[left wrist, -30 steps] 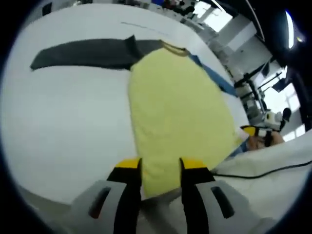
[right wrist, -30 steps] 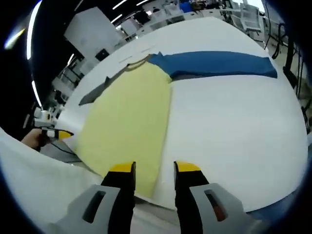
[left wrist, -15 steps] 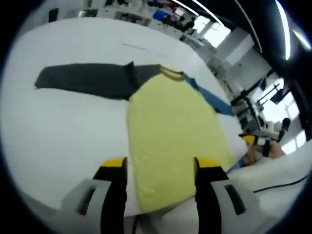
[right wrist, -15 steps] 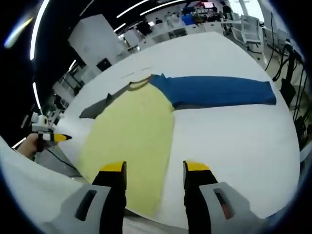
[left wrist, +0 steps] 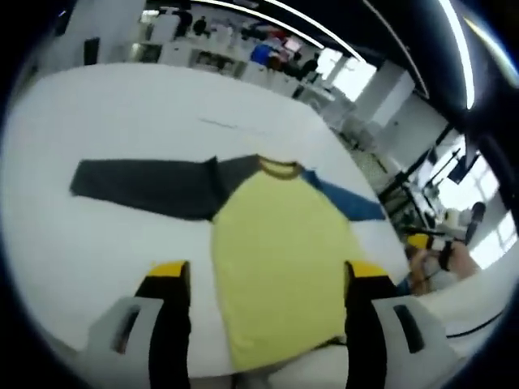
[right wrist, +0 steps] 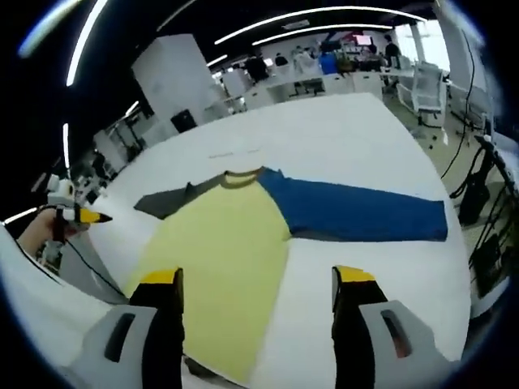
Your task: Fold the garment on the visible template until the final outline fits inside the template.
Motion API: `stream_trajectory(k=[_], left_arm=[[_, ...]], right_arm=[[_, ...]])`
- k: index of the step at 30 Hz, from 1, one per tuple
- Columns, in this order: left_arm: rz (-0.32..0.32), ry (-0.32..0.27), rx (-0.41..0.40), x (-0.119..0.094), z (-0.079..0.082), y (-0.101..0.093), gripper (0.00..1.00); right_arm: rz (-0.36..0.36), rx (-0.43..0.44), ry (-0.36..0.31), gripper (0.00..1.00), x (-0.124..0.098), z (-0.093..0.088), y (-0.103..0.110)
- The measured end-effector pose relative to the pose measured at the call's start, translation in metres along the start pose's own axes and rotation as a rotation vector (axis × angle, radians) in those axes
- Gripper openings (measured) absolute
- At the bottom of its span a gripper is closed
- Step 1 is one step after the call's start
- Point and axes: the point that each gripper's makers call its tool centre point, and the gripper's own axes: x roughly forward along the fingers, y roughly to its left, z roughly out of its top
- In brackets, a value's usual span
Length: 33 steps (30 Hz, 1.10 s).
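Note:
A long-sleeved shirt lies flat on the white table (left wrist: 105, 113). Its yellow body (left wrist: 276, 267) has a dark grey sleeve (left wrist: 146, 186) spread to the left and a blue sleeve (left wrist: 350, 203) running off to the right. My left gripper (left wrist: 269, 274) hangs open wide above the hem, holding nothing. In the right gripper view the yellow body (right wrist: 223, 271), blue sleeve (right wrist: 357, 219) and grey sleeve (right wrist: 166, 201) are all spread out. My right gripper (right wrist: 255, 277) is open over the hem's right side, with nothing between its jaws.
A faint thin line (left wrist: 231, 126) marks the table beyond the collar. The other gripper's yellow tip (left wrist: 423, 241) and a hand sit at the table's near edge; the left one (right wrist: 87, 217) shows likewise. Desks, chairs and people stand far behind.
Both grippers have opened wider and drawn back and up from the hem, so more of the shirt and table is in view. The shirt itself lies as before.

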Motion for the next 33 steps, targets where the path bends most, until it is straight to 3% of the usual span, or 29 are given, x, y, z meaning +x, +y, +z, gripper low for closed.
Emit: stream_trajectory(k=[9,15,19,22,33], left_arm=[[0.014,-0.009,0.088,-0.005,0.02,-0.008,0.83],[-0.007,-0.037,0.133,-0.013,0.039,-0.02,0.86],[0.033,-0.023,0.22,-0.023,0.049,-0.016,0.88],[0.032,-0.041,0.221,-0.03,0.056,-0.014,0.91],[0.02,-0.054,0.202,-0.041,0.062,-0.006,0.98]], right_arm=[[-0.002,0.007,0.0,0.89,-0.007,0.01,-0.006],[0.017,0.035,-0.028,0.92,-0.014,0.028,-0.01],[0.029,0.065,-0.076,0.95,-0.022,0.046,-0.009],[0.015,0.049,-0.089,1.0,-0.026,0.052,-0.01],[0.042,-0.009,-0.052,1.0,-0.039,0.054,-0.001]])
